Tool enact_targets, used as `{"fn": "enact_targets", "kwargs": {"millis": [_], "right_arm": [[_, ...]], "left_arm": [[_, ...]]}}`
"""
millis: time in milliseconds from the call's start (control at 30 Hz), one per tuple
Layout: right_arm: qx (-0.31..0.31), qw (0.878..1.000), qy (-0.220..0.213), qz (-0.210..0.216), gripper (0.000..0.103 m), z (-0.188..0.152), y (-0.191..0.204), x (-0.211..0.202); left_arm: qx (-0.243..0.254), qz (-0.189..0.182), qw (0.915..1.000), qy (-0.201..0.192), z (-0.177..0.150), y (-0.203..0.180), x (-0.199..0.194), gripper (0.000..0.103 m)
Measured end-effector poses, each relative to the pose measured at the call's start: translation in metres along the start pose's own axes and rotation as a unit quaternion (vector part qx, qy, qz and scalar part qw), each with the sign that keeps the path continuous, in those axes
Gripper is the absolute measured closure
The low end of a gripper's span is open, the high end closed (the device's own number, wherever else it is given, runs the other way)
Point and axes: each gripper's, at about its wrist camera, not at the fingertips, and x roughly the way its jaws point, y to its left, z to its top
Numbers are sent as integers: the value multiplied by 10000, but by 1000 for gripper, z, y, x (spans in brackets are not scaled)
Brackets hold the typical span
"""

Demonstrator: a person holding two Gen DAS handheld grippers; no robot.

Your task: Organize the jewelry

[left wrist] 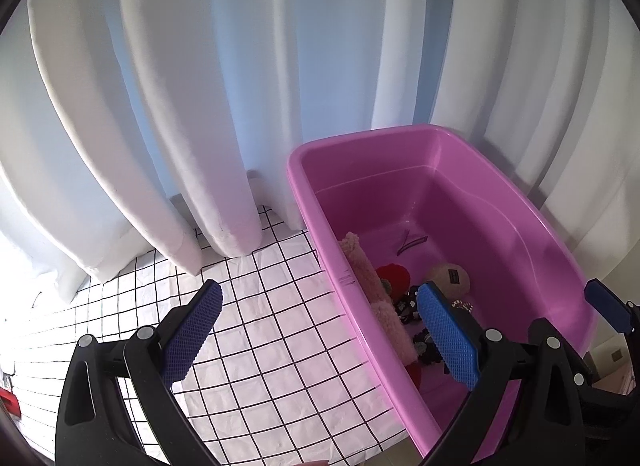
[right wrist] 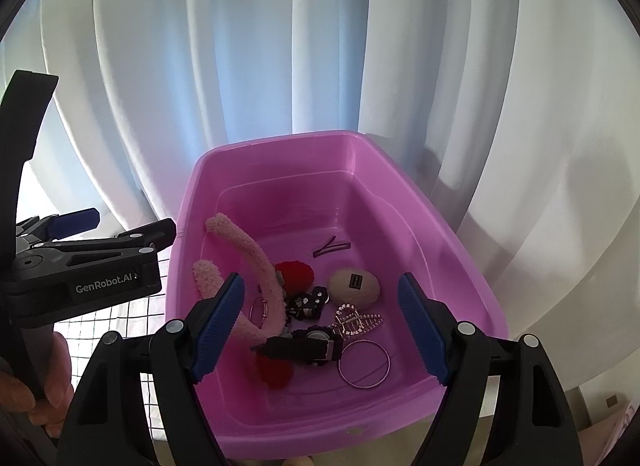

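Both hand-held grippers stood wide and empty: the right hand-held gripper (right wrist: pixel 320 324) hovered over the pink tub (right wrist: pixel 460 234) of jewelry, above a black watch (right wrist: pixel 304 348) and silver bangle (right wrist: pixel 364 364); the left hand-held gripper (left wrist: pixel 320 334) straddled the tub's left wall above the checked surface (left wrist: pixel 280 346).

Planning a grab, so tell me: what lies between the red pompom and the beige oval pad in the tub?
In the right wrist view, a black bow with white dots lies between the red pompom and the beige pad.
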Motion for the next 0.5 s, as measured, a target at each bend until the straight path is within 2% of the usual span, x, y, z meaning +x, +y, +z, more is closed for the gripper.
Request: {"fn": "enact_targets", "kwargs": {"millis": [500], "right_arm": [[-35,10000,3,-1,28,3,1,1]], "left_arm": [[-36,13,10000,7,0,3,1,7]]}}
